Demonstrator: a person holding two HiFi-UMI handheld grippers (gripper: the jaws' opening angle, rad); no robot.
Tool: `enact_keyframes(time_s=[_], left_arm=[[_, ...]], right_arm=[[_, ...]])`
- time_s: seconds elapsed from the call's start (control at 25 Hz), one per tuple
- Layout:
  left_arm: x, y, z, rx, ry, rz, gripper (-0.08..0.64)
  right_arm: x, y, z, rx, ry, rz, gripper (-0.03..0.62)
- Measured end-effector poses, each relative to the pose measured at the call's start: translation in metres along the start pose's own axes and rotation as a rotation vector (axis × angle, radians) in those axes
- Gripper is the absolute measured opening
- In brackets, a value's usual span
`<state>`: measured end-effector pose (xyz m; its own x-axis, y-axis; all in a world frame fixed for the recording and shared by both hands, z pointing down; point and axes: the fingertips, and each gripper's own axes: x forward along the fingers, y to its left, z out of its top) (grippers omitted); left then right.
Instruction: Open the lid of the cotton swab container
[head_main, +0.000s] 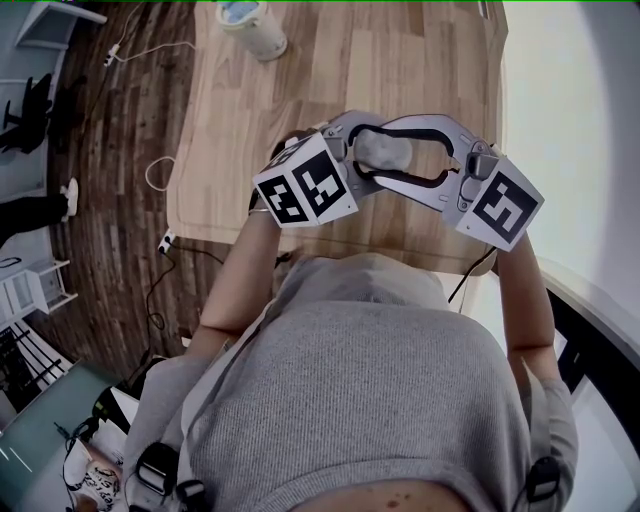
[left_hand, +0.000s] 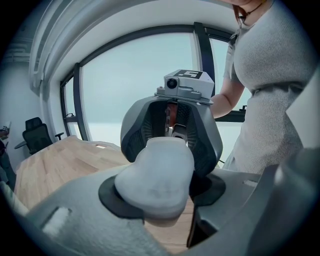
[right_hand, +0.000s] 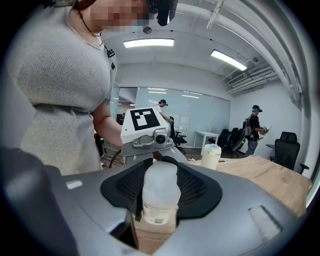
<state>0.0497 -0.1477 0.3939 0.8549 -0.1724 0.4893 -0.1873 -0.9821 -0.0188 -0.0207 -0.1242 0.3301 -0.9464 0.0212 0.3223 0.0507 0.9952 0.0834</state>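
I hold the cotton swab container (head_main: 385, 150) in the air above the wooden table (head_main: 400, 60), between two grippers that face each other. It is a small frosted white tub with a rounded lid and a printed label (right_hand: 152, 216). In the left gripper view the left gripper (left_hand: 160, 196) has its black pads (left_hand: 112, 197) pressed on both sides of the container (left_hand: 155, 180). The right gripper (left_hand: 172, 137) closes round its far end. In the right gripper view the container (right_hand: 159, 190) stands upright between the right gripper (right_hand: 150, 235) jaws, lid closed.
A white lidded cup (head_main: 250, 25) stands at the far end of the table, and also shows in the right gripper view (right_hand: 211, 155). Cables (head_main: 160, 170) lie on the dark floor at the left. People (right_hand: 255, 130) and office chairs stand far back.
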Motion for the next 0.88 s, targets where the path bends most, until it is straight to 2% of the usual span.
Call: enact_keyframes(time_s=[0.2,0.56,0.88], left_arm=[[0.0019,0.0007,-0.0019,-0.017,-0.013,0.001,0.245],[0.0012,-0.0002,-0.0016,-0.023,-0.026,-0.004,0.236],[-0.0013,0.0020,0.0018,-0.002,-0.041,0.012,0.230]], right_arm=[[0.0013,-0.0027,-0.0021,0.060,0.012,0.023,0.202],[-0.0003,-0.0040,-0.0009,0.114,-0.010,0.045,0.202],[-0.0016,-0.0071,0.0013,0.192,-0.028,0.072,0.201]])
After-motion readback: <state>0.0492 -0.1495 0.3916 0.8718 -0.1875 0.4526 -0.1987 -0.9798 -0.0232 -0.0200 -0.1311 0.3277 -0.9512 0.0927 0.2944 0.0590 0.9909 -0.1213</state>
